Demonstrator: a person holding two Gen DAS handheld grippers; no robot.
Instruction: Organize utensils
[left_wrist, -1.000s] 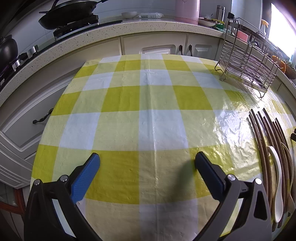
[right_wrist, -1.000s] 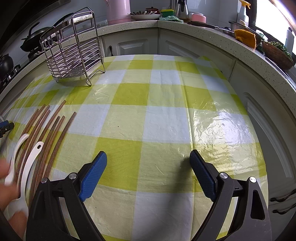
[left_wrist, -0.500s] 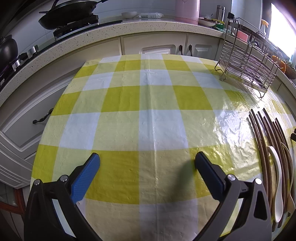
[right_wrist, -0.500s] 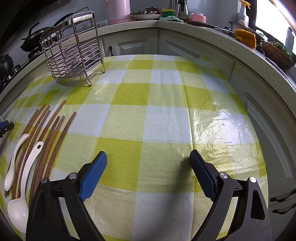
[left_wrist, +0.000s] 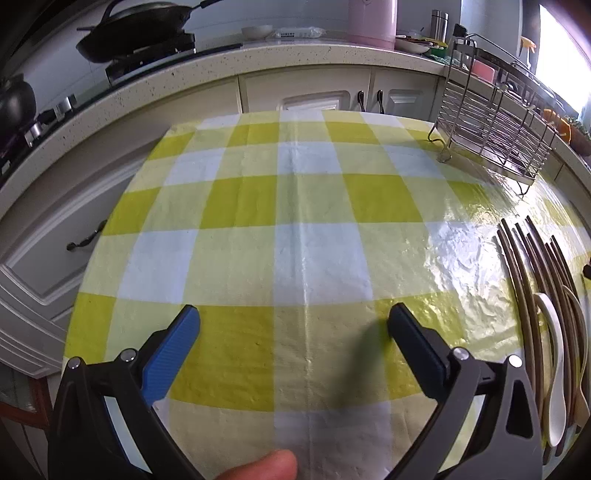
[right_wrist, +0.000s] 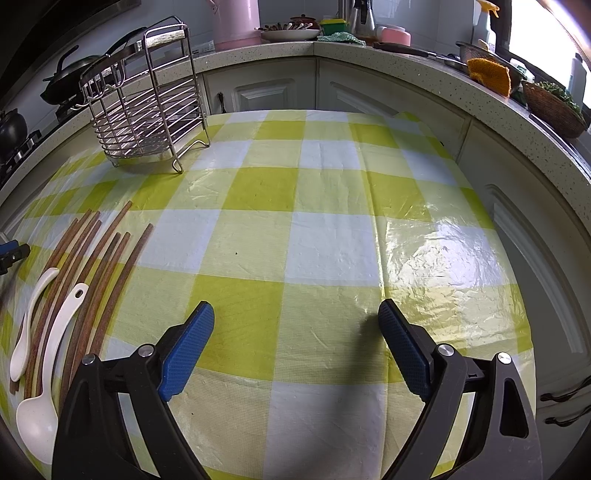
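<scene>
Right wrist view: utensils laid out on desk

Brown chopsticks (right_wrist: 92, 273) and two white spoons (right_wrist: 48, 373) are laid together on the checked desk (right_wrist: 332, 229), near the wire rack (right_wrist: 147, 110). Left hand-held gripper (left_wrist: 295, 317) and right hand-held gripper (right_wrist: 295, 314) are held released, grasping nothing.

A yellow-and-white checked cloth (right_wrist: 295, 229) covers the tabletop. Behind it runs a speckled counter (right_wrist: 406, 62) over cream cabinet doors (right_wrist: 266, 96). On the counter stand a pink jug (right_wrist: 236, 22), a black pan (left_wrist: 136, 33), an orange cloth (right_wrist: 489, 75) and a woven basket (right_wrist: 554, 110).
</scene>
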